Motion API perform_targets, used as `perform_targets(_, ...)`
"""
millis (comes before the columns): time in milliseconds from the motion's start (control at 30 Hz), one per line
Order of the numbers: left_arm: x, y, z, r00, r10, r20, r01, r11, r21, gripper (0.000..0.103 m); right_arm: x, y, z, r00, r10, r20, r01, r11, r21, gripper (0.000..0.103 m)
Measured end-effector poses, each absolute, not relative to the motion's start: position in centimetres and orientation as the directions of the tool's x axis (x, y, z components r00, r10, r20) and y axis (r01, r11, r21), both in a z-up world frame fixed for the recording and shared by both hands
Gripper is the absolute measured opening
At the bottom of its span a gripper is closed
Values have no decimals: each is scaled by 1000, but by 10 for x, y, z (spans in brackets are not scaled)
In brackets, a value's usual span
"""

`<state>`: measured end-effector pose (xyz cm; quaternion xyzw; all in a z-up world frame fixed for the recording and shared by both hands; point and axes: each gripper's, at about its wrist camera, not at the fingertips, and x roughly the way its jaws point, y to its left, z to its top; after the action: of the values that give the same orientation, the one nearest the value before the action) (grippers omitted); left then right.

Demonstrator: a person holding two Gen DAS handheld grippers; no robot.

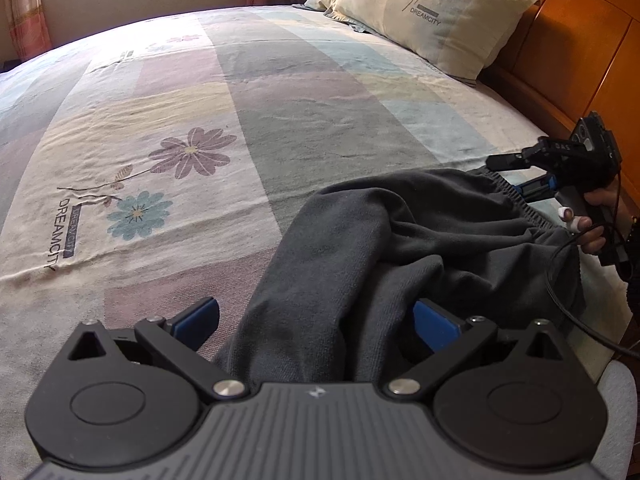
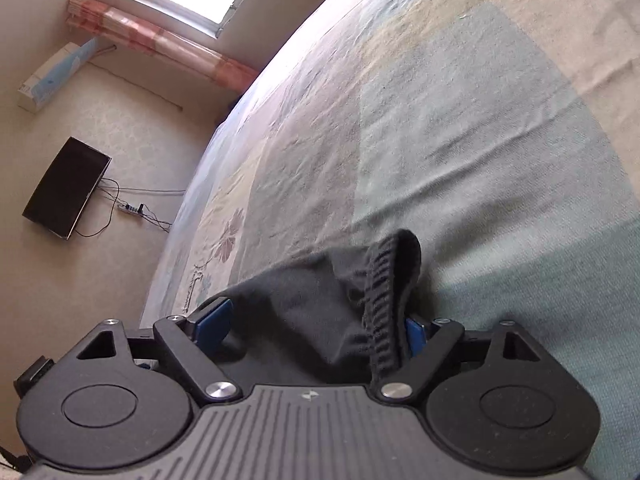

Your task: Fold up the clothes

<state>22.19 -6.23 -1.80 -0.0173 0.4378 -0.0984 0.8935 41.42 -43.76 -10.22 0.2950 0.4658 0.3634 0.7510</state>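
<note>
A dark grey garment (image 1: 380,240), seemingly trousers with a ribbed elastic waistband (image 2: 384,300), lies bunched near the edge of the bed (image 1: 200,128), on a patchwork floral sheet.

The left gripper (image 1: 316,320) has its blue pads spread wide, with a fold of the cloth running up between them; the pads do not press on it, so it is released. The right gripper (image 2: 316,330) stands likewise wide at the waistband end. Cloth lies between its fingers, and the band sits against the right-hand pad (image 2: 414,338), though the view there is cramped and a true grip cannot be confirmed; it reads as released.

Judged step: taking hold at both ends before spreading the garment flat. To do this well, each gripper should close on a single edge, the waistband corner at one end and the leg at the other, rather than a bundle of layers, then draw apart until the wrinkles clear.

No containers are in view. A pillow (image 1: 432,12) lies well apart by the headboard (image 1: 580,40).
</note>
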Motion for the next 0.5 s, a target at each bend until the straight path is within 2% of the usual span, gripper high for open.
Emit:
perform_targets(67, 220, -64, -17, 598, -199, -777, 173, 978, -117, 102, 417, -431, -101, 299, 801, -519, -300, 595, 745, 74)
perform_targets(100, 219, -66, -16, 598, -203, -775, 179, 977, -117, 102, 416, -431, -101, 299, 785, -542, -297, 617, 729, 60)
perform_targets(133, 219, -65, -16, 598, -202, -775, 179, 977, -116, 102, 414, -433, -102, 302, 765, -570, -288, 643, 710, 33)
perform_targets(167, 219, -65, -16, 598, -201, -775, 179, 977, -116, 102, 413, -434, -103, 303, 743, -596, -278, 668, 691, 15)
perform_targets(200, 218, -65, -16, 599, -201, -775, 179, 977, -115, 102, 410, -436, -103, 311, 729, -610, -275, 683, 677, 10)
perform_targets(367, 216, -63, -14, 601, -202, -773, 183, 977, -114, 102, 402, -430, -85, 409, 640, -651, -314, 768, 558, 10)
perform_targets(500, 211, -60, -8, 612, -199, -766, 180, 977, -110, 102, 421, -442, -76, 503, 562, -656, -213, 817, 536, 10)
